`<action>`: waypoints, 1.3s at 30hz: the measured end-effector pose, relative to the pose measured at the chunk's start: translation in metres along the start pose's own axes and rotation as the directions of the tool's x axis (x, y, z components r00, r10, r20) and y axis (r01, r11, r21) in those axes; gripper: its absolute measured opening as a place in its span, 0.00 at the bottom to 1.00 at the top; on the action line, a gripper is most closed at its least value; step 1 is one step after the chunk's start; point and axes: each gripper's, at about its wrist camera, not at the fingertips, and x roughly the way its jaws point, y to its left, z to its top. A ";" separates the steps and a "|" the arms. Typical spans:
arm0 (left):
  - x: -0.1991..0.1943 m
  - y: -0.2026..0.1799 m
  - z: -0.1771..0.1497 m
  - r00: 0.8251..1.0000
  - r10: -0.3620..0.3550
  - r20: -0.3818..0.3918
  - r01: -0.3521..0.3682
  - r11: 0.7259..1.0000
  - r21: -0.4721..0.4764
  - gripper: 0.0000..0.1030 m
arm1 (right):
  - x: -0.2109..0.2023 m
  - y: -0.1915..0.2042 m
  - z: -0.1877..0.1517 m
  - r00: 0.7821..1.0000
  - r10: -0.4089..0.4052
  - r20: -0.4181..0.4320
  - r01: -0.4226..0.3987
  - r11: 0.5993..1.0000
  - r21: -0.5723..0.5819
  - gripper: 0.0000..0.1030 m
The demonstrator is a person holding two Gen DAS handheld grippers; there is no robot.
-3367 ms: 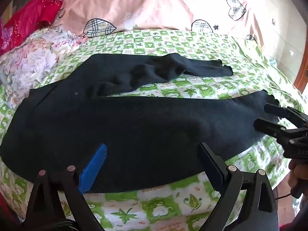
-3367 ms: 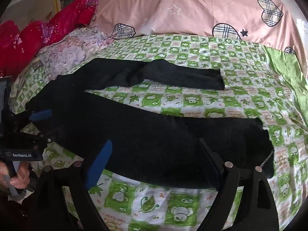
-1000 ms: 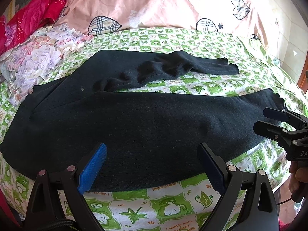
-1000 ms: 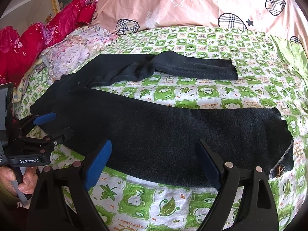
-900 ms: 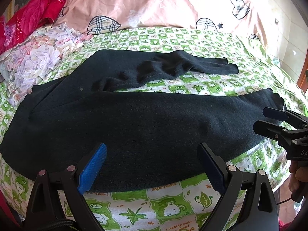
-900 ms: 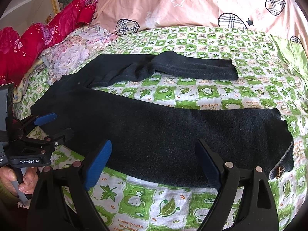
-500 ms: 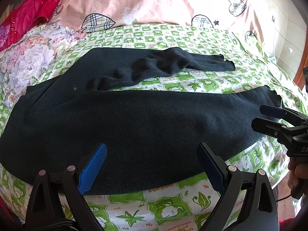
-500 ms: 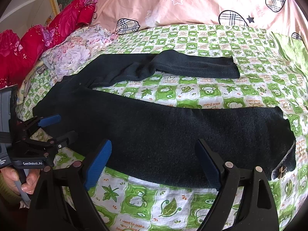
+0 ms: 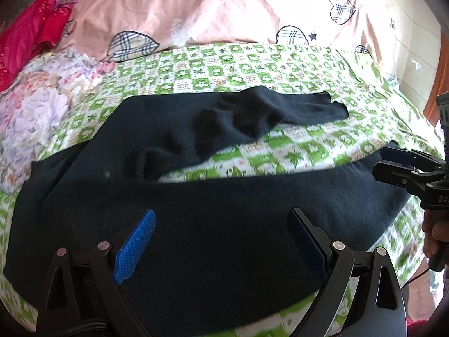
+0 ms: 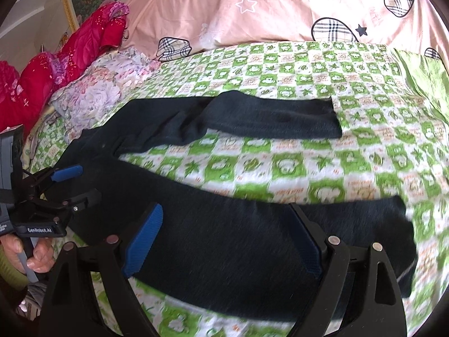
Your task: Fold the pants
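Dark pants [image 9: 224,196] lie spread on the bed, the waist at the left and the legs running right. The near leg [image 10: 224,238] lies flat along the bed's front edge. The far leg [image 10: 280,120] is rumpled near the crotch. My left gripper [image 9: 221,224] hovers open over the waist end of the near leg, nothing between its blue pads [image 9: 134,245]. My right gripper [image 10: 224,224] stands open over the near leg toward its hem. In each wrist view the other gripper shows side-on, the right gripper [image 9: 388,164] and the left gripper [image 10: 88,182], both with jaws apart.
A green and white checked sheet [image 9: 252,67] covers the bed. A pink quilt [image 9: 210,8] with plaid hearts is piled at the back. A floral pillow [image 10: 98,92] and red bedding [image 10: 84,42] sit at the left. A hand [image 10: 28,255] holds each gripper's handle.
Both grippers have moved forward over the pants, so the near leg now lies under the fingers of both. Jaws stayed wide apart. The pants have not moved.
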 end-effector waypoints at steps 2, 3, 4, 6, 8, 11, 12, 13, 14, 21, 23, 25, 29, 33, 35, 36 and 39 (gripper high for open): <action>0.006 0.005 0.012 1.000 -0.016 -0.012 0.016 1.000 0.014 0.93 | 0.004 -0.008 0.011 1.000 0.024 0.000 -0.024 1.000 0.015 0.86; 0.009 0.007 0.018 1.000 -0.020 -0.016 0.020 1.000 0.022 0.93 | 0.005 -0.013 0.016 1.000 0.032 -0.001 -0.032 0.999 0.024 0.86; 0.012 0.009 0.024 0.999 -0.025 -0.023 0.025 0.999 0.031 0.93 | 0.007 -0.018 0.023 0.999 0.036 -0.003 -0.036 0.999 0.033 0.86; 0.019 0.013 0.038 0.999 -0.030 -0.032 0.032 0.998 0.048 0.93 | 0.012 -0.028 0.037 0.999 0.044 -0.006 -0.043 0.998 0.046 0.86; 0.025 0.017 0.050 0.998 -0.041 -0.038 0.043 0.997 0.057 0.93 | 0.017 -0.038 0.049 0.999 0.045 -0.008 -0.044 0.998 0.054 0.86; 0.038 0.025 0.073 0.998 -0.046 -0.053 0.050 0.995 0.084 0.93 | 0.027 -0.055 0.068 0.998 0.051 -0.027 -0.049 0.996 0.070 0.86; 0.042 0.026 0.080 0.998 -0.039 -0.058 0.044 0.995 0.095 0.93 | 0.030 -0.060 0.074 0.998 0.051 -0.028 -0.049 0.996 0.072 0.86; 0.046 0.027 0.086 0.997 -0.035 -0.063 0.041 0.994 0.104 0.93 | 0.036 -0.068 0.081 0.999 0.039 -0.031 -0.037 0.997 0.074 0.86; 0.052 0.029 0.094 0.997 -0.037 -0.070 0.046 0.992 0.117 0.93 | 0.040 -0.074 0.086 0.999 0.031 -0.035 -0.028 0.997 0.078 0.86; 0.098 0.036 0.144 0.994 -0.056 -0.093 0.074 0.977 0.198 0.93 | 0.074 -0.124 0.118 0.998 0.023 -0.058 -0.013 0.987 0.158 0.86; 0.112 0.040 0.155 0.990 -0.077 -0.118 0.099 0.976 0.196 0.93 | 0.085 -0.136 0.128 0.997 0.012 -0.071 -0.001 0.987 0.164 0.86; 0.129 0.043 0.167 0.984 -0.087 -0.154 0.117 0.973 0.199 0.93 | 0.094 -0.144 0.134 0.996 0.003 -0.084 0.010 0.989 0.151 0.86; 0.161 0.048 0.183 0.970 -0.105 -0.221 0.153 0.965 0.211 0.92 | 0.117 -0.155 0.144 0.992 -0.001 -0.125 0.018 0.990 0.138 0.86; 0.186 0.052 0.190 0.956 -0.103 -0.276 0.167 0.962 0.218 0.92 | 0.133 -0.158 0.145 0.988 0.015 -0.156 0.004 0.992 0.124 0.81; 0.198 0.053 0.190 0.942 -0.110 -0.318 0.185 0.959 0.216 0.90 | 0.139 -0.159 0.144 0.985 0.029 -0.169 -0.006 0.991 0.134 0.73; 0.204 0.053 0.188 0.930 -0.121 -0.347 0.203 0.956 0.212 0.87 | 0.142 -0.159 0.143 0.984 0.031 -0.173 -0.008 0.991 0.132 0.66; 0.217 0.049 0.182 0.907 -0.131 -0.400 0.233 0.948 0.219 0.80 | 0.147 -0.157 0.142 0.983 0.027 -0.183 -0.007 0.994 0.108 0.36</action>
